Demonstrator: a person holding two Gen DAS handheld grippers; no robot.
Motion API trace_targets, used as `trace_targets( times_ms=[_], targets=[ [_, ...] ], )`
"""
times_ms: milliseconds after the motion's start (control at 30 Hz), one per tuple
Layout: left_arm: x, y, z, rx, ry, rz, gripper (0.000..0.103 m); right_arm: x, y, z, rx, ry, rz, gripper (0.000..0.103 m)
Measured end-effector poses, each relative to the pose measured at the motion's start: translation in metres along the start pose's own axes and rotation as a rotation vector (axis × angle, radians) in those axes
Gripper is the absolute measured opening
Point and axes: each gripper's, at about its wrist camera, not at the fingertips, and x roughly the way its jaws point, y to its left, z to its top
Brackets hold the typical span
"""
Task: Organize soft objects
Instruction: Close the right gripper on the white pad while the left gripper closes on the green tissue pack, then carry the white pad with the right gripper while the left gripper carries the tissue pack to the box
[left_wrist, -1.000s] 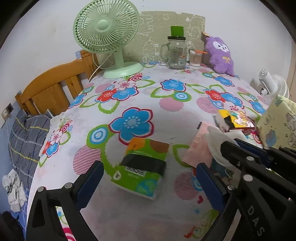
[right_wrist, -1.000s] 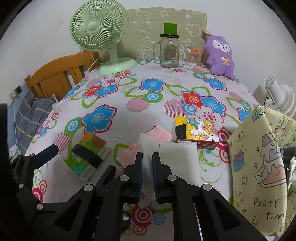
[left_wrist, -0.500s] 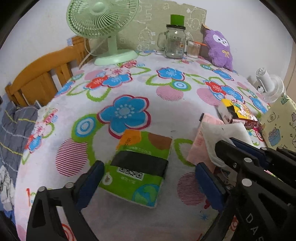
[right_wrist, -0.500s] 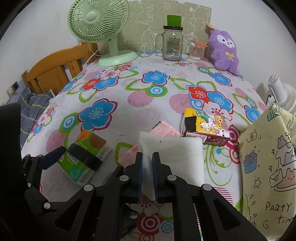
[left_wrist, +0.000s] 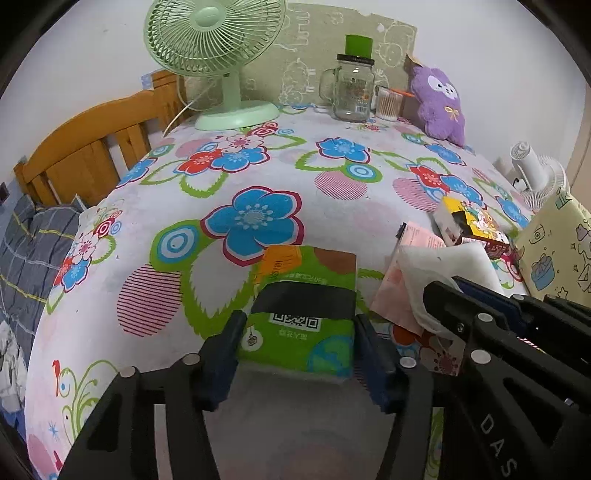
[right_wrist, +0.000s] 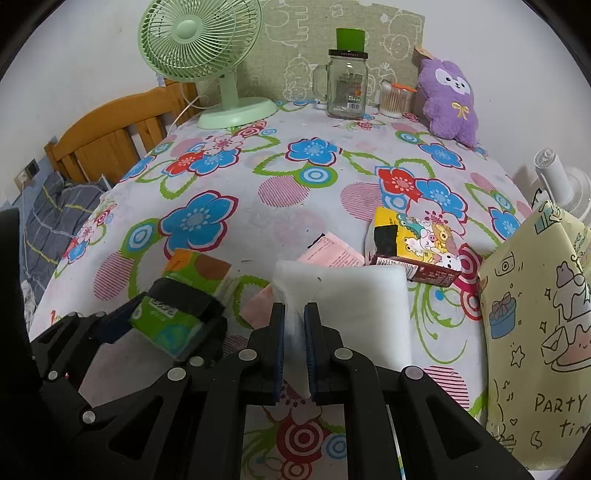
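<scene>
The left gripper (left_wrist: 297, 341) has just been closing its jaws on the green tissue pack (left_wrist: 301, 314), which lies on the flowered bench (left_wrist: 332, 206); its pads now touch both sides near the pack's end. A firm but gentle squeeze seems best, since the pack will give. The right gripper (right_wrist: 294, 332) has its jaws clamped on a white soft pad (right_wrist: 351, 295). Just beside lie a pink sheet (right_wrist: 332, 253) and a cartoon-printed pack (right_wrist: 413, 247); the yellow party bag (right_wrist: 535, 332) crowds the right.
</scene>
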Motion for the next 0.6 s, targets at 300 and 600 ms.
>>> trace_targets(
  times_ms=[300,600],
  targets=[
    [-0.006,0.001,-0.004,-0.032,0.009,0.001,0.055,-0.002,0.001,-0.001,-0.009,0.002,0.009,0.013],
    [-0.018,0.004,-0.010,-0.081,0.015,-0.008,0.053,-0.012,0.006,-0.004,-0.029,0.006,0.040,0.013]
  ],
)
